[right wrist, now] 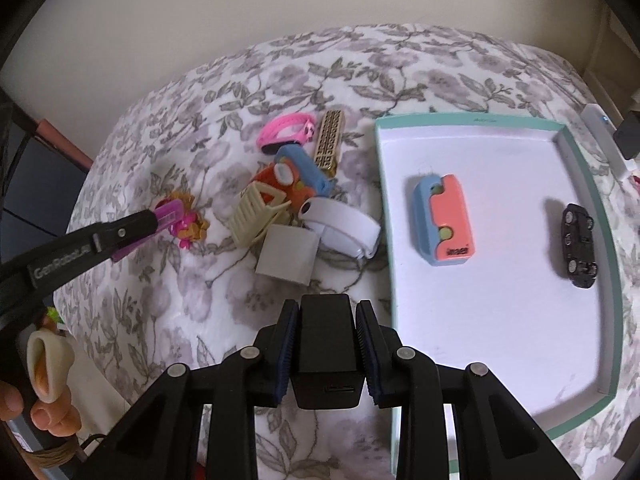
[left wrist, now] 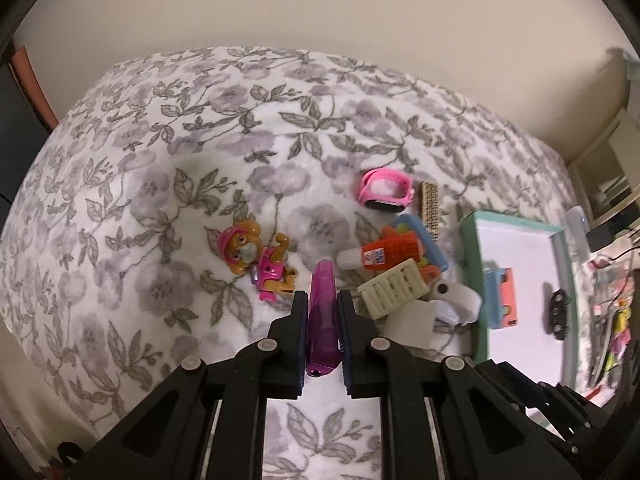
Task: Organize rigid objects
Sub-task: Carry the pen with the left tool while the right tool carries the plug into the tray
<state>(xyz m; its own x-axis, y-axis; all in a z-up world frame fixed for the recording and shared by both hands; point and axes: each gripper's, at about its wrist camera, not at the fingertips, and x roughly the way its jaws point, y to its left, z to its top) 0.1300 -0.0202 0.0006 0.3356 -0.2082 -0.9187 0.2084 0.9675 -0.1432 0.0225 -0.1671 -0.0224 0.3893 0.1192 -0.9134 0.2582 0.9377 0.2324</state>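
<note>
On the floral bed [right wrist: 168, 304], the tray [right wrist: 592, 184] holds two toys; a pile [right wrist: 288, 200] remains. Left gripper [left wrist: 323, 300] jaws clamp a purple piece [left wrist: 322, 312], right gripper [right wrist: 326, 312] jaws a black box [right wrist: 325, 344].

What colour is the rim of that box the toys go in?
The box has a mint-green rim around a white inside, clearest in the right wrist view.

Tray [left wrist: 476, 280] contents motion-blurred; pup figure [right wrist: 188, 224] mostly hidden behind left tool [right wrist: 132, 228], apparently.
</note>
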